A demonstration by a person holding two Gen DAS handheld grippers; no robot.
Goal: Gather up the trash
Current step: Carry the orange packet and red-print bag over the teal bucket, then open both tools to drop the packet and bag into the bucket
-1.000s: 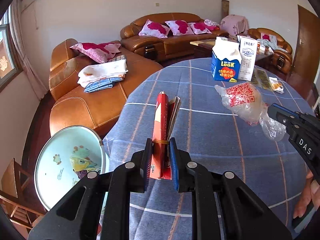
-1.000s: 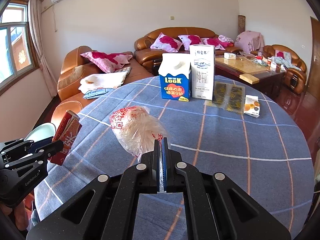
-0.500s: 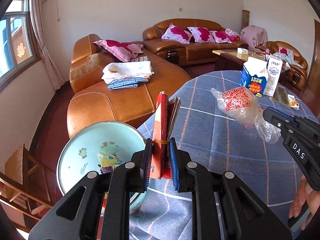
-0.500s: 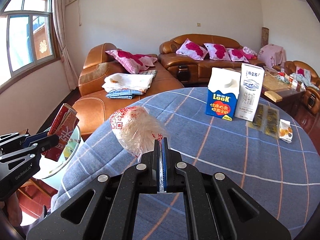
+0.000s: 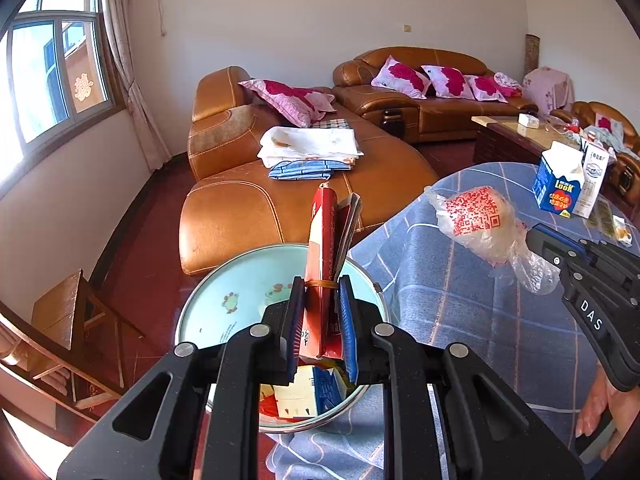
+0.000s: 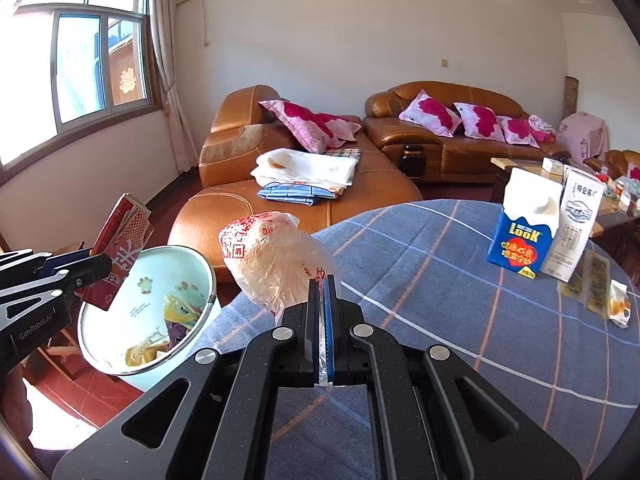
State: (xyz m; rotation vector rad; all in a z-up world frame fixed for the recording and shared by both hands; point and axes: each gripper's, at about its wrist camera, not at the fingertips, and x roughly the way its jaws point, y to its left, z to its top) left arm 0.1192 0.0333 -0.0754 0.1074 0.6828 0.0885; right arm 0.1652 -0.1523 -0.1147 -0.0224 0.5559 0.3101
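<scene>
My left gripper (image 5: 320, 308) is shut on a flattened red carton (image 5: 322, 248) bound with a rubber band, held upright over the pale blue trash bin (image 5: 224, 300) beside the table. In the right wrist view the carton (image 6: 120, 248) hangs above the bin (image 6: 192, 264), which holds several wrappers. My right gripper (image 6: 320, 292) is shut on a crumpled clear plastic bag (image 6: 272, 256) with red print, held above the table's left edge. The bag also shows in the left wrist view (image 5: 480, 220).
The round table has a blue checked cloth (image 6: 440, 280). A blue LOOK milk carton (image 6: 524, 228), a white carton (image 6: 576, 224) and small snack packets (image 6: 618, 306) stand at its far right. Brown leather sofas (image 6: 312, 184) lie behind. A wooden stool (image 5: 68, 312) stands left of the bin.
Both grippers have swung left from over the table toward the bin. The red carton is now over the bin's mouth. The bag has moved to the table's left edge.
</scene>
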